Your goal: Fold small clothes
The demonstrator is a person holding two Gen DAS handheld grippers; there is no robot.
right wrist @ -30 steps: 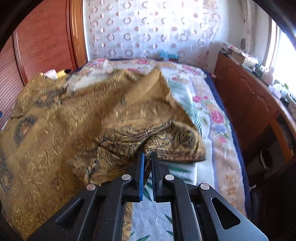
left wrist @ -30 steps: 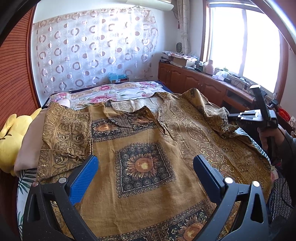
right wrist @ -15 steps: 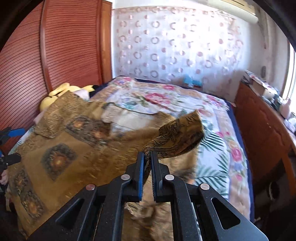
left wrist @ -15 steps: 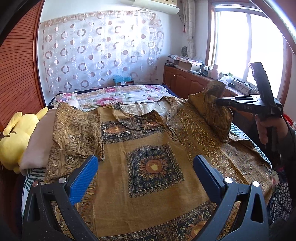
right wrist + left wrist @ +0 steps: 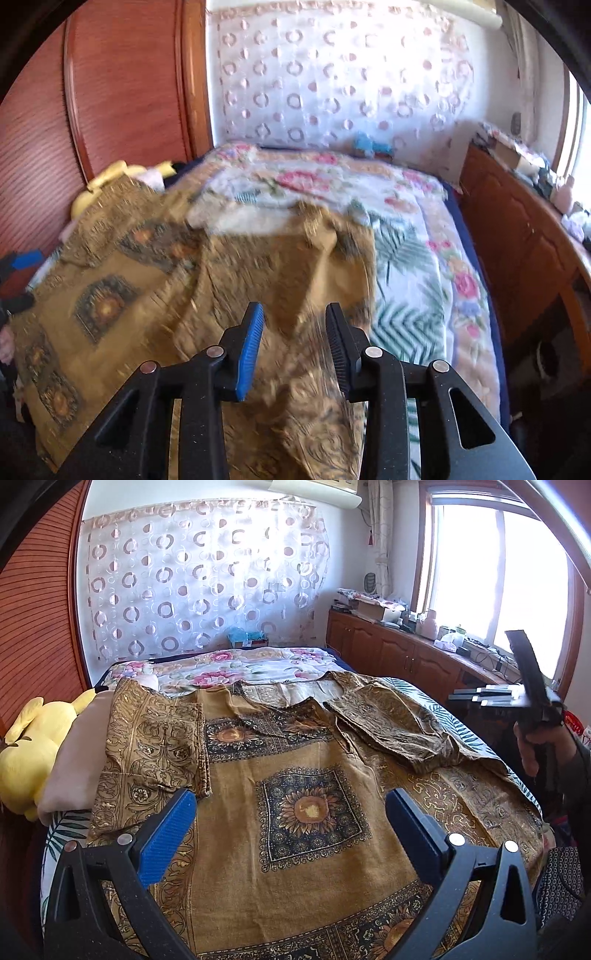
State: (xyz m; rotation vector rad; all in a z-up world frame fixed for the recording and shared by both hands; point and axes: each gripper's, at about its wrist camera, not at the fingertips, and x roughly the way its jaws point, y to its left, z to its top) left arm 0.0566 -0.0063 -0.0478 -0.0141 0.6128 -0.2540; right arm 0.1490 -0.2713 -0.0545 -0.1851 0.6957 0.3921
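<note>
Right wrist: tool [image 5: 291, 332] just opening (empty) above sleeve [image 5: 314, 266].

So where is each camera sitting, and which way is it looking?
Left wrist: sits on the left hand-held gripper, looking down the bed over the brown patterned shirt; its open blue fingers show, plus the right hand on the other tool.
Right wrist: sits on the right hand-held gripper, looking along the bed from the shirt's folded sleeve; its jaws have just been opening, nothing pinched.
Both share the shirt, flowered bedspread and circle curtain.
</note>
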